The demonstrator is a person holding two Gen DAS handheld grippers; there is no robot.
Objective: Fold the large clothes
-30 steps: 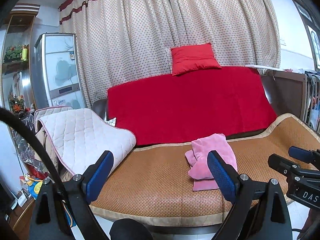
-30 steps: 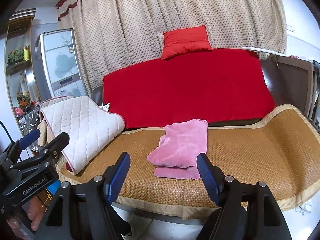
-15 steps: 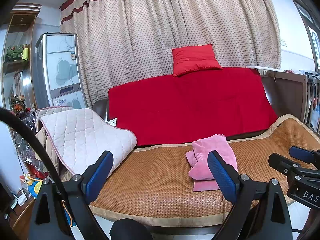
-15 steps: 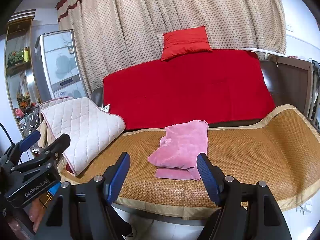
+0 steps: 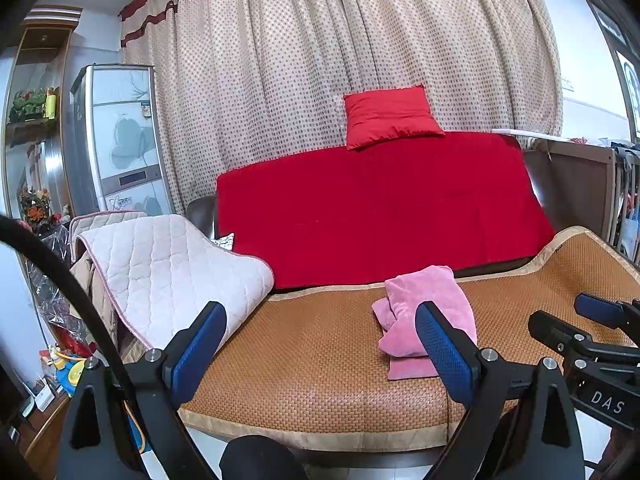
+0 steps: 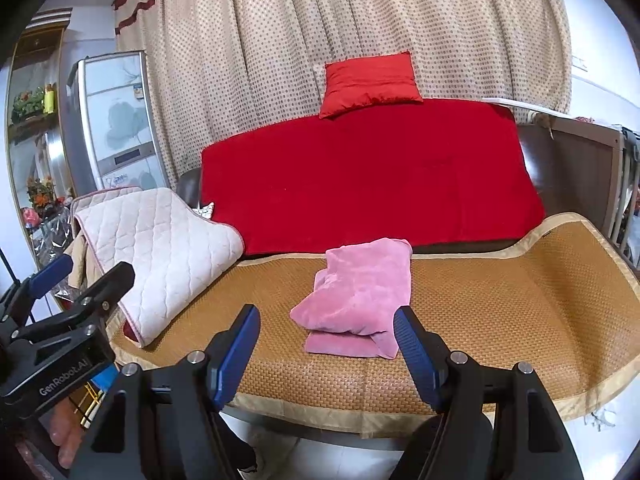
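Observation:
A pink garment (image 5: 424, 312) lies folded in a small bundle on the woven mat (image 5: 320, 360) of the sofa seat; it also shows in the right wrist view (image 6: 360, 296). My left gripper (image 5: 320, 344) is open and empty, held in front of the sofa's front edge, to the left of the garment. My right gripper (image 6: 326, 344) is open and empty, just short of the garment, which sits between its fingers in view. The right gripper also shows at the right of the left wrist view (image 5: 592, 328), and the left gripper at the left of the right wrist view (image 6: 72, 292).
A white quilted pad (image 6: 160, 248) drapes over the sofa's left arm. A red blanket (image 6: 368, 176) covers the backrest with a red cushion (image 6: 370, 80) on top. Curtains hang behind. A refrigerator (image 6: 112, 120) and shelves stand at left. Wooden furniture (image 6: 580, 168) stands at right.
Both views have shifted very slightly; the grippers stay open and the pink garment has not moved.

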